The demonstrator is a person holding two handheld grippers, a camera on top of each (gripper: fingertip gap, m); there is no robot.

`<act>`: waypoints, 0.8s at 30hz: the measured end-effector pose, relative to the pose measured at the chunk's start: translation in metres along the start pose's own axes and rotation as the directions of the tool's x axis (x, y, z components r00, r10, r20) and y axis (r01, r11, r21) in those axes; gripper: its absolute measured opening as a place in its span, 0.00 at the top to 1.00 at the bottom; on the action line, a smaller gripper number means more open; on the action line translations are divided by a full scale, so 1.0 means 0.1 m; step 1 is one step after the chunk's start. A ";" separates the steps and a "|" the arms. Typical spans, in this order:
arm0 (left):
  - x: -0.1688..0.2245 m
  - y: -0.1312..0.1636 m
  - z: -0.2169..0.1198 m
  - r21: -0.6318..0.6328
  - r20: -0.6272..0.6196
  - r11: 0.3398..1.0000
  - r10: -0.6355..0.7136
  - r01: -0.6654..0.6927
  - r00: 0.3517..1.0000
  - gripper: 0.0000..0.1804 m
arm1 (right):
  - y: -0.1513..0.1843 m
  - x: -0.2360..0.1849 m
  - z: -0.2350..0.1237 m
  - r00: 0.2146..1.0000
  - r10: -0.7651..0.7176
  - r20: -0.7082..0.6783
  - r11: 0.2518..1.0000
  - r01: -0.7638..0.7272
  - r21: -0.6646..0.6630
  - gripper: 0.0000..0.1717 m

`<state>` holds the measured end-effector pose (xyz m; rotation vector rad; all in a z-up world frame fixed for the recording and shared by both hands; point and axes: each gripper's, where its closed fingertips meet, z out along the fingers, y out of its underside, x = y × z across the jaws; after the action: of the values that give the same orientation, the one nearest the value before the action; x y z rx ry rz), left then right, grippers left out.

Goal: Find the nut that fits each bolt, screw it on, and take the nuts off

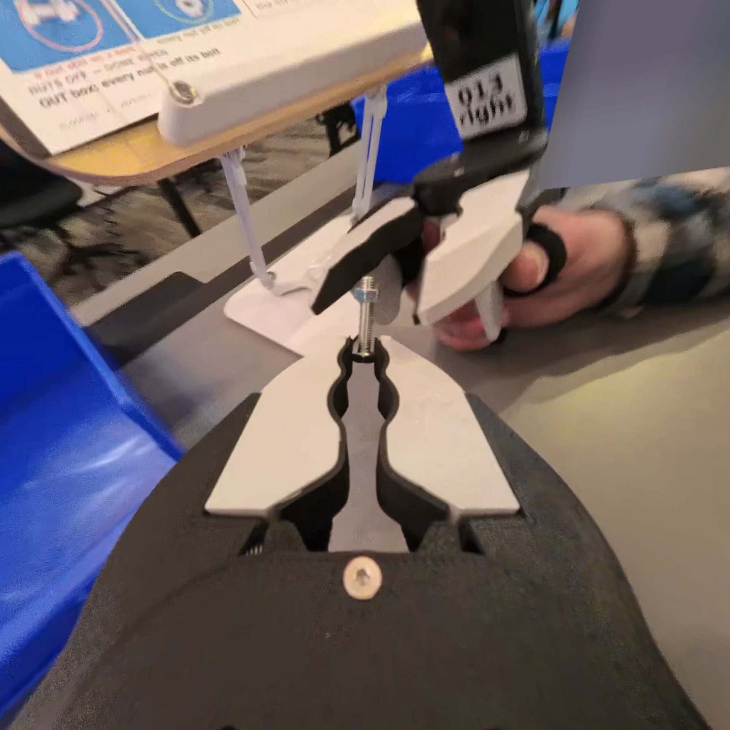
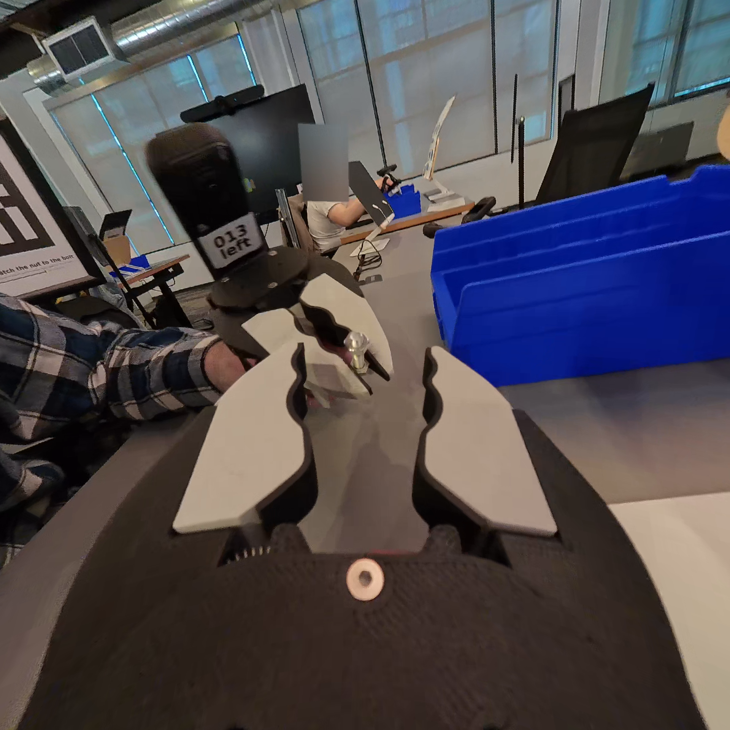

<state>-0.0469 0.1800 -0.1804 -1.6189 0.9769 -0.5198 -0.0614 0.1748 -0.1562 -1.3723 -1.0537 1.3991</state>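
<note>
Pinching the bolt (image 1: 365, 316) near its head end, your left gripper (image 1: 365, 347) had its fingers (image 1: 347, 349) closed in on both sides of the shank, and that was a sound choice: it left the threaded length standing up clear above the tips, so the nut (image 1: 365, 294) could be reached without the grip getting in the way. From the right wrist view the same bolt (image 2: 356, 351) showed clamped between those tips, held over the grey table (image 2: 592, 434) rather than resting on it, which gave the other tool room to come round it.

Your right gripper (image 2: 365, 357) was spread wide with nothing between its fingers (image 2: 454, 379). In the left wrist view it hung over the bolt's top, its tips on either side of the nut but apart from it. I judged that as a release between turns, or a line-up for a fresh bite; which way the nut was being worked could not be told.

You had the blue bin (image 2: 592, 276) just beside the work, within easy reach for parts, and the instruction board (image 1: 158, 59) on its stand behind. The risk I saw lay in the narrow pinch: a hard twist on the nut could spin the bolt in your left tips.
</note>
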 end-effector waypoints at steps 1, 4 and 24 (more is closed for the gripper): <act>0.01 -0.03 -0.01 0.030 -0.034 0.998 -0.058 0.059 0.998 0.95 | -0.02 -0.01 0.00 1.000 -0.009 0.005 1.000 0.009 0.013 0.65; 0.08 -0.08 -0.01 0.079 -0.115 0.988 -0.126 0.136 0.985 0.95 | -0.07 -0.02 -0.01 1.000 -0.008 0.012 0.998 0.007 0.057 0.63; 0.19 -0.37 -0.18 0.225 -0.304 0.917 -0.256 0.331 0.918 0.95 | -0.15 0.17 -0.13 0.997 0.071 0.002 0.992 -0.071 0.108 0.69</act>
<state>-0.0384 0.1554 -0.1434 -1.4743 0.8130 -1.0615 -0.0479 0.1948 -0.1464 -1.3426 -0.9220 1.4845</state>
